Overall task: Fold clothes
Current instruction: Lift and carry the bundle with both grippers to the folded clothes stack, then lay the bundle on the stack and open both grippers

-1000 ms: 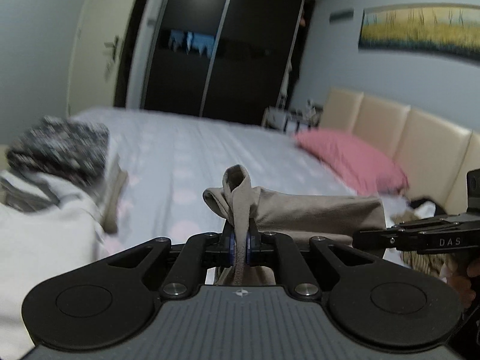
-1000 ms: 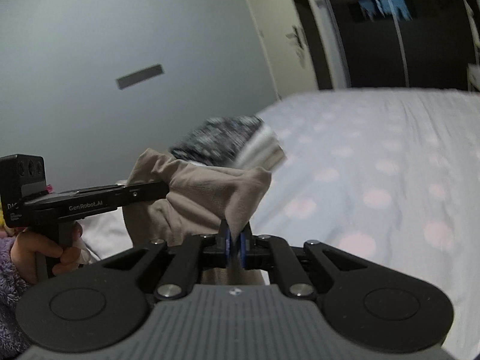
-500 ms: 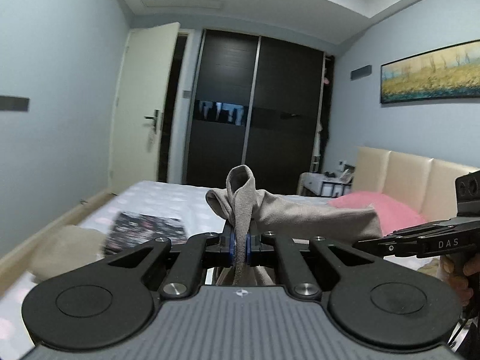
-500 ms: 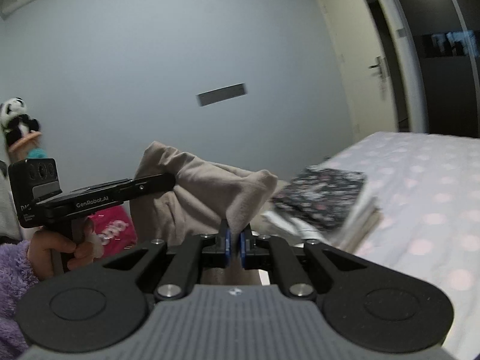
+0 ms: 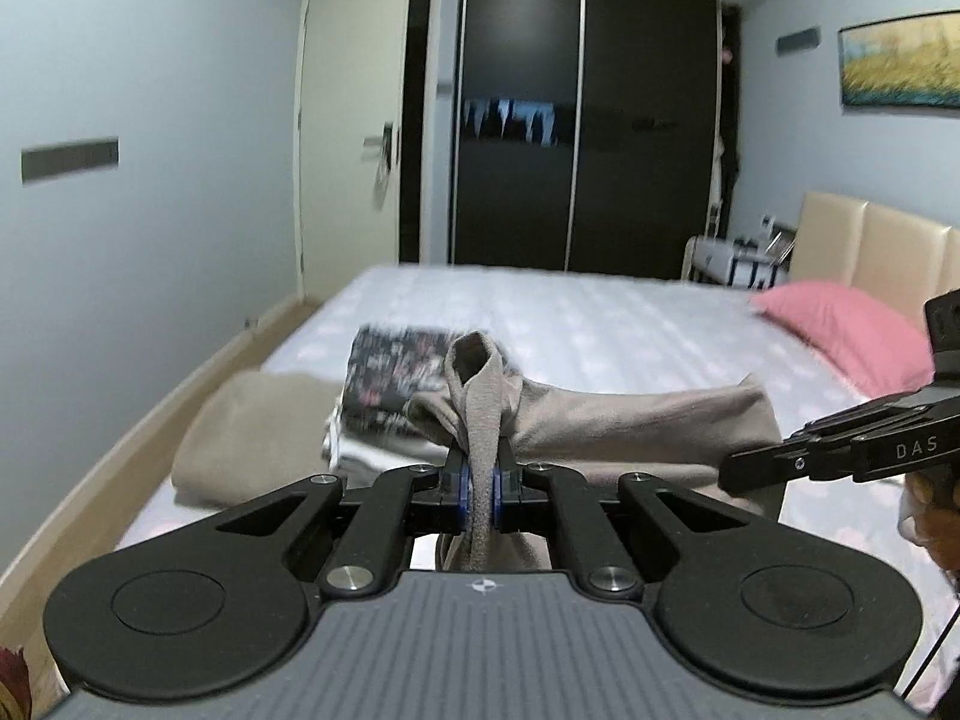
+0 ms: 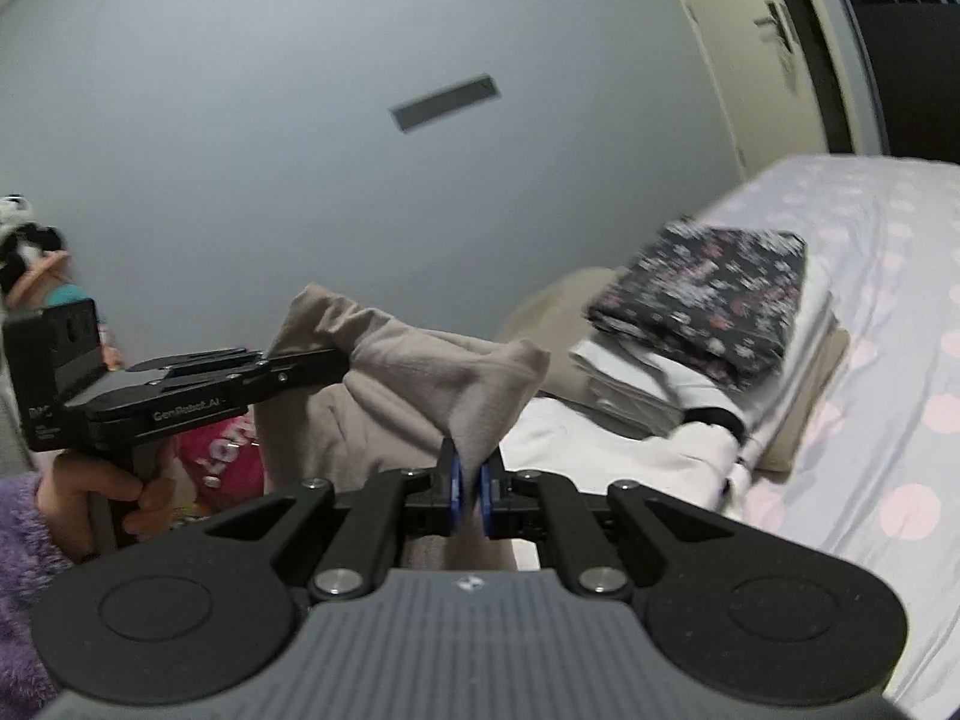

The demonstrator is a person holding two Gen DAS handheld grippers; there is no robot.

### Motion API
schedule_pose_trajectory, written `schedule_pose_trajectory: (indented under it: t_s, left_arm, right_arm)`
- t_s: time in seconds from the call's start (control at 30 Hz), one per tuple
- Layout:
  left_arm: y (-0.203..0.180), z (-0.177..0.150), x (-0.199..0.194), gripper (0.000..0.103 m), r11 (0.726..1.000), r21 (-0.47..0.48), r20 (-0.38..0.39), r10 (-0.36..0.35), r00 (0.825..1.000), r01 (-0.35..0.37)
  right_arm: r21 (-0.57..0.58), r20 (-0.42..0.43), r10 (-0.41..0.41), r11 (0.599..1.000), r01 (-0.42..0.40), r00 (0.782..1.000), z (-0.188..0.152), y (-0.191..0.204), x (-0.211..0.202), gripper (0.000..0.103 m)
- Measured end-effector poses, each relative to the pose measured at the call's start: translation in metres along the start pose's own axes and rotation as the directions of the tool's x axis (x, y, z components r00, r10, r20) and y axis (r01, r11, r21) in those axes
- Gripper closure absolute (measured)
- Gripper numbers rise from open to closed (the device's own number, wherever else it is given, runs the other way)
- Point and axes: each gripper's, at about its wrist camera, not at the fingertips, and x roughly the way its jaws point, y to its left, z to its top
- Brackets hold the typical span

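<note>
A: Starting closest in, what is each tool doing?

B: The left gripper point(image 5: 479, 489) is pinching a bunched corner of the beige garment point(image 5: 636, 420), its blue pads pressed tight on the cloth. The right gripper point(image 6: 467, 489) is doing the same, clamping another corner of that garment point(image 6: 414, 384).

A: So where is the garment hanging?

B: It is stretching between the two tools, held up in the air over the near edge of the bed point(image 5: 600, 312), with the rest drooping below the jaws. A hand point(image 6: 102, 489) in a purple fuzzy sleeve point(image 6: 24, 540) is gripping the left tool's handle.

A: And further along the bed?

B: Just beyond the garment, a stack of folded clothes point(image 6: 660, 378) is sitting on the bed near its wall-side edge, with a dark floral piece point(image 6: 708, 294) on top. Beside that stack, closer to the wall, a folded tan item point(image 5: 252, 438) is lying. A pink pillow point(image 5: 840, 330) is resting at the bed's head end, against the cream headboard point(image 5: 870, 246). Past the foot of the bed, the dark wardrobe point(image 5: 576, 138) is standing.
</note>
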Motion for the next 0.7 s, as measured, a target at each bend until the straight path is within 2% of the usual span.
schedule_pose_trajectory:
  t_s: [0.2,0.37,0.5,0.57,0.6,0.7]
  left_arm:
    - [0.033,-0.004,0.083,0.098,0.998,-0.065,-0.093,-0.006,0.996,0.0]
    - [0.053,-0.015,0.136,0.098,0.996,-0.094,-0.217,-0.018,0.976,-0.002]
    - [0.063,-0.03,0.156,0.097,0.995,-0.098,-0.292,-0.003,0.956,-0.027]
    - [0.068,-0.036,0.16,0.094,0.994,-0.097,-0.317,0.016,0.948,-0.049]
    - [0.071,-0.039,0.161,0.09,0.993,-0.098,-0.326,0.027,0.945,-0.063]
    - [0.083,-0.04,0.154,0.083,0.984,-0.147,-0.307,0.053,0.95,-0.103]
  right_arm:
    - [0.056,-0.084,-0.087,0.994,0.092,0.993,0.012,-0.046,0.068,0.095]
    - [0.106,-0.159,-0.125,0.984,0.143,0.979,0.01,-0.08,0.112,0.095]
    - [0.129,-0.198,-0.143,0.977,0.17,0.97,0.002,-0.099,0.138,0.088]
    - [0.141,-0.202,-0.163,0.971,0.194,0.966,-0.001,-0.106,0.142,0.073]
    - [0.148,-0.197,-0.179,0.967,0.209,0.964,-0.001,-0.109,0.141,0.072]
    - [0.148,-0.169,-0.218,0.959,0.243,0.961,0.004,-0.116,0.13,0.072]
